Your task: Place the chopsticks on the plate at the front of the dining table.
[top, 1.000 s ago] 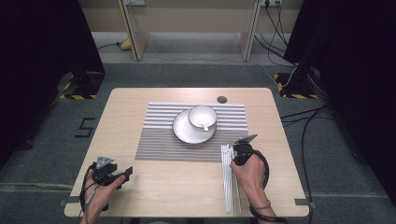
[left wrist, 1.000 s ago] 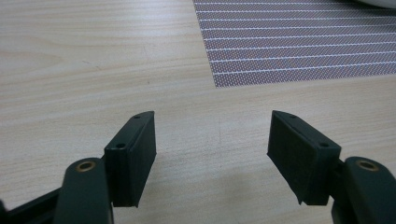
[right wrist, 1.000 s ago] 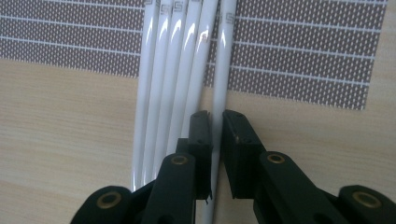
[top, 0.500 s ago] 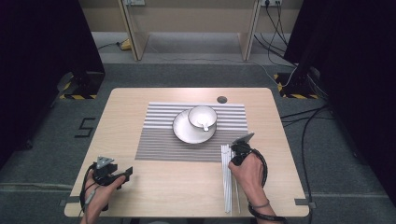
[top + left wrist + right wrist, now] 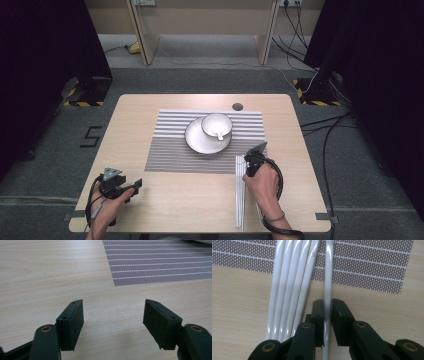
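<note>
Your right gripper [image 5: 327,306] just closed on one white stick [image 5: 327,277]; stick runs lengthwise toward mat [image 5: 367,262], other sticks [image 5: 289,285] lie left. Left gripper [image 5: 113,320] wide, empty.

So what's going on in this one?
A person at a wooden table works with a hand-held gripper in each hand. The right hand-held gripper has just been closing and now pinches one white stick, set apart from a bundle of four more white sticks lying beside it at the edge of the striped mat. The left hand-held gripper rests open over bare wood, holding nothing. On the mat sits a plate with a cup on it.
</note>
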`<state>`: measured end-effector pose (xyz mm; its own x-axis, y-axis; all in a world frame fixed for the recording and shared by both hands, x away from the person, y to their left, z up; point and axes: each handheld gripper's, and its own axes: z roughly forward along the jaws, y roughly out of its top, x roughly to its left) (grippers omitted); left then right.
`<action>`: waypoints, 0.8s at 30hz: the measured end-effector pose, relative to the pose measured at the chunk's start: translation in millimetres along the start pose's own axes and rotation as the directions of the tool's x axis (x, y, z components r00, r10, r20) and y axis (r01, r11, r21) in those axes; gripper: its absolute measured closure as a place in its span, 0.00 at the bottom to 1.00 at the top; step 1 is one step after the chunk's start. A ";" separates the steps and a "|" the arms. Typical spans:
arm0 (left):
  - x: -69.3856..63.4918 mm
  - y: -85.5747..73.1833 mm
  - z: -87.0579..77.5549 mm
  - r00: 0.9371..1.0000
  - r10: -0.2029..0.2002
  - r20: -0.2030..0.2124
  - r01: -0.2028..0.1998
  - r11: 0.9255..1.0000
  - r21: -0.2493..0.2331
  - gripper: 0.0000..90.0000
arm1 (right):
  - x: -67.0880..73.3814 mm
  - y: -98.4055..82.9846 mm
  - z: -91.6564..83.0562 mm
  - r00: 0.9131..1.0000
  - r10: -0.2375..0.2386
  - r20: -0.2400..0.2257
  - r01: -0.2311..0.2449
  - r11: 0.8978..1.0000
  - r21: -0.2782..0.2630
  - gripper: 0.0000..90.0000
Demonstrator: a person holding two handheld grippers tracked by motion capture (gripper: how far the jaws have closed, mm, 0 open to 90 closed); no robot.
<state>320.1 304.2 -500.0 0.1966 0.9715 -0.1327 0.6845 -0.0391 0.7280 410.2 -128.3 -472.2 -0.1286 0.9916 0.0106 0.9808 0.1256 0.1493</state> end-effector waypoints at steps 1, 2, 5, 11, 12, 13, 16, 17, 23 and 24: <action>0.1 0.0 0.1 1.000 0.001 0.001 -0.001 1.000 0.000 0.36 | -0.4 2.3 0.1 1.000 0.013 -0.008 -0.013 1.000 0.015 0.94; 0.2 -0.1 0.3 1.000 -0.002 0.001 0.002 1.000 -0.002 0.36 | -0.6 2.8 0.0 1.000 0.013 -0.010 -0.012 1.000 0.020 0.94; 0.5 -0.2 0.8 1.000 -0.001 0.002 0.001 1.000 0.004 0.36 | -1.5 3.5 0.1 1.000 0.004 -0.014 -0.003 1.000 0.024 0.94; -0.7 -0.1 0.9 1.000 0.000 0.005 0.000 1.000 -0.001 0.36 | -0.1 2.7 0.1 1.000 -0.014 -0.006 0.014 1.000 0.015 0.95; -0.7 -0.1 0.9 1.000 0.000 0.005 0.000 1.000 -0.001 0.36 | -0.1 2.7 0.1 1.000 -0.014 -0.006 0.014 1.000 0.015 0.95; -1.0 0.0 0.6 1.000 0.001 0.004 -0.001 1.000 -0.003 0.36 | -0.6 1.6 0.0 1.000 -0.011 -0.013 0.011 1.000 0.008 0.95; -0.9 0.0 0.4 1.000 0.000 0.004 0.000 1.000 -0.005 0.36 | -4.2 0.5 -0.2 0.999 0.001 -0.037 -0.001 1.000 0.000 0.95; -0.7 0.0 0.3 1.000 -0.001 0.003 0.001 1.000 -0.004 0.36 | -6.0 0.1 -0.2 0.999 -0.001 -0.048 0.001 1.000 -0.004 0.95; 0.3 -0.1 0.5 1.000 -0.003 -0.001 0.003 1.000 -0.004 0.36 | -9.7 -3.2 -0.7 0.998 0.008 -0.062 -0.009 1.000 -0.020 0.95; 0.3 -0.1 0.5 1.000 -0.003 -0.001 0.003 1.000 -0.004 0.36 | -9.7 -3.2 -0.7 0.998 0.008 -0.062 -0.009 1.000 -0.020 0.95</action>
<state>320.4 304.4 -500.4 0.1937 0.9719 -0.1340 0.6820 -0.0352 0.7305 408.2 -138.4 -472.1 -0.1295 0.9889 0.0731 0.9788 0.1156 0.1692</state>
